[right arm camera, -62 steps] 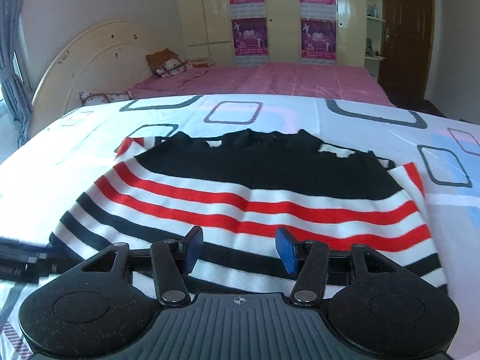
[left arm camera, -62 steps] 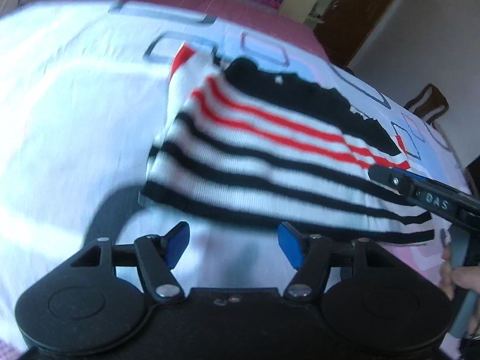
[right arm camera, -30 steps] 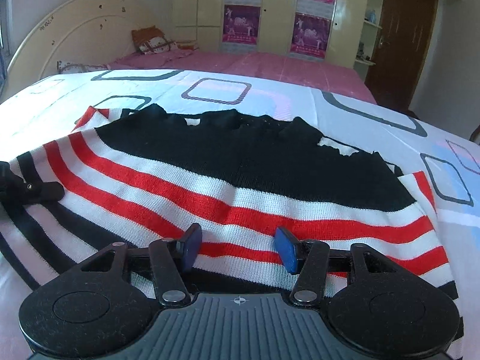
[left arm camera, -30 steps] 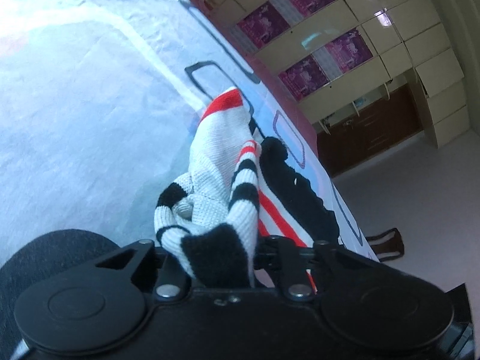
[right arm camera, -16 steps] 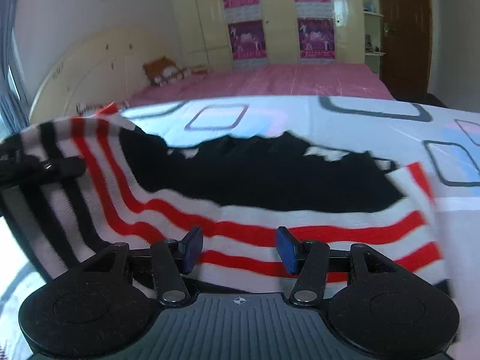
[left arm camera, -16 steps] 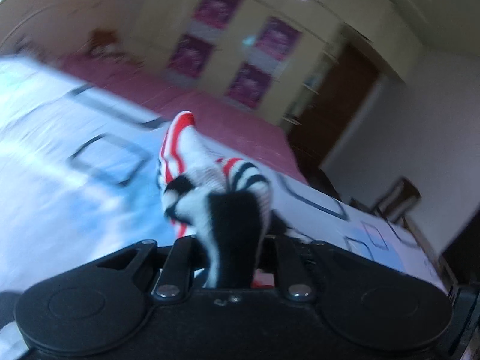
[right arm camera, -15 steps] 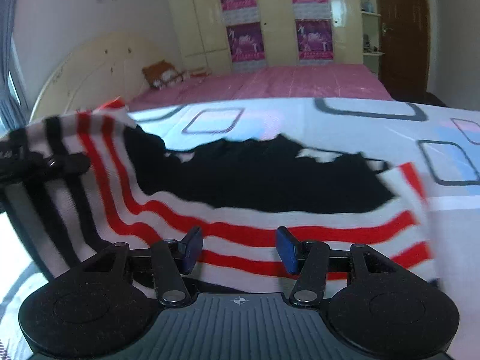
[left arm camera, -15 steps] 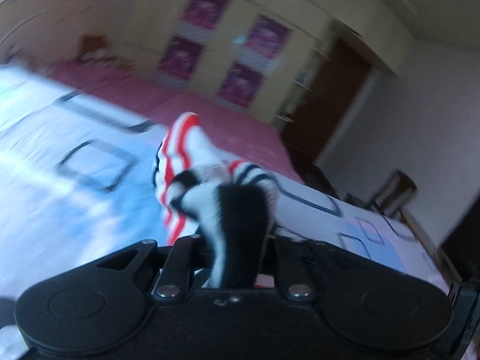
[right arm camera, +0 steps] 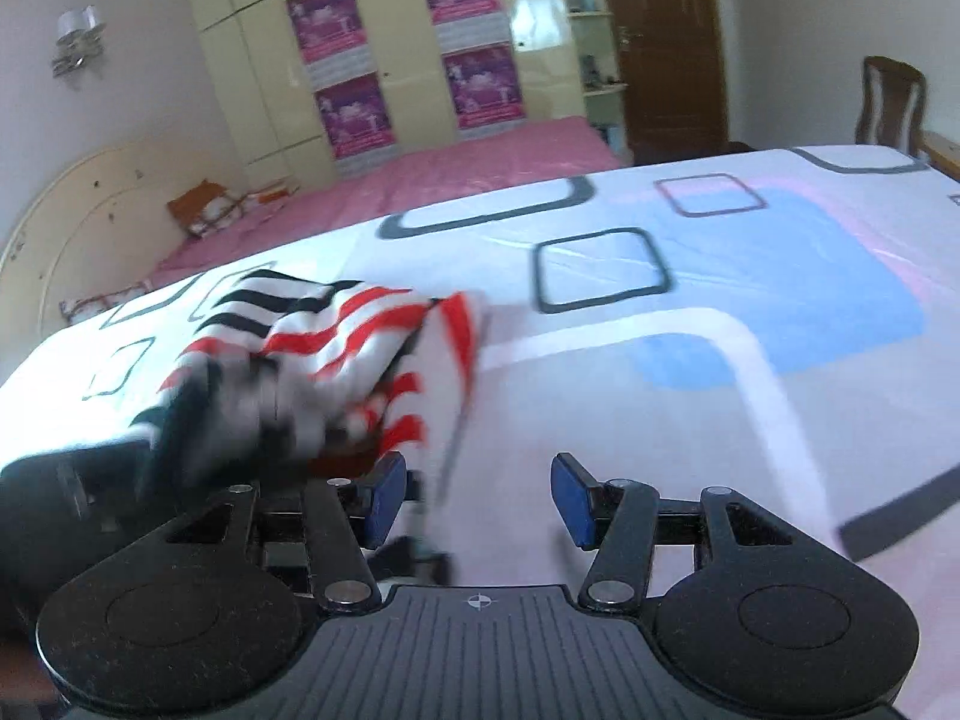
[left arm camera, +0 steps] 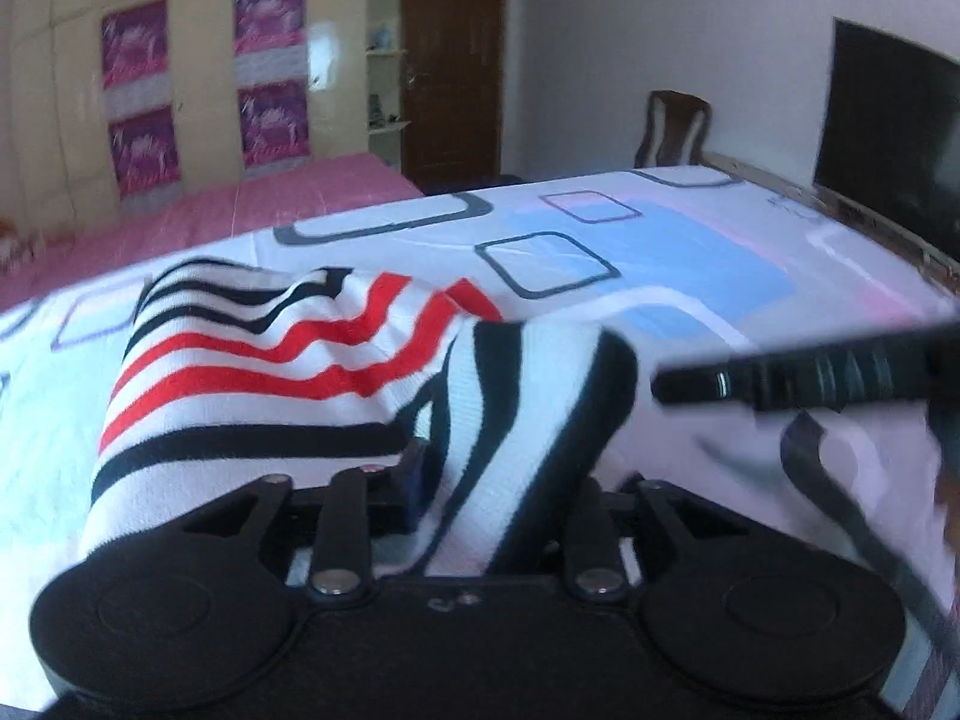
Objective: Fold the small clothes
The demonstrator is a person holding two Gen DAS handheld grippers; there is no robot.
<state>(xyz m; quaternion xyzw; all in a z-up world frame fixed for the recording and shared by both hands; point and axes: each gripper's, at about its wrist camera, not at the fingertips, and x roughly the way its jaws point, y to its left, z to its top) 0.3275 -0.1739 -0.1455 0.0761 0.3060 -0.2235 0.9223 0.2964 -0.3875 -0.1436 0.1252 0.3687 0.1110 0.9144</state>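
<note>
gripping striped sweater (left arm camera: 288, 372) hem – left tongs (left arm camera: 480, 498) | stripes run crosswise

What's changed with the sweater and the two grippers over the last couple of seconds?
The left gripper, open two seconds ago, closed on the sweater edge and carried it across, folding the flat sweater over on itself. The right gripper stayed open and empty, but no longer has the sweater under it. The sweater is still on the bedsheet.

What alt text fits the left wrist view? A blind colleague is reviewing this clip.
The left gripper is shut on a black, white and red striped knit sweater, folding it over a patterned white bedsheet. The right gripper reaches in from the right.
</note>
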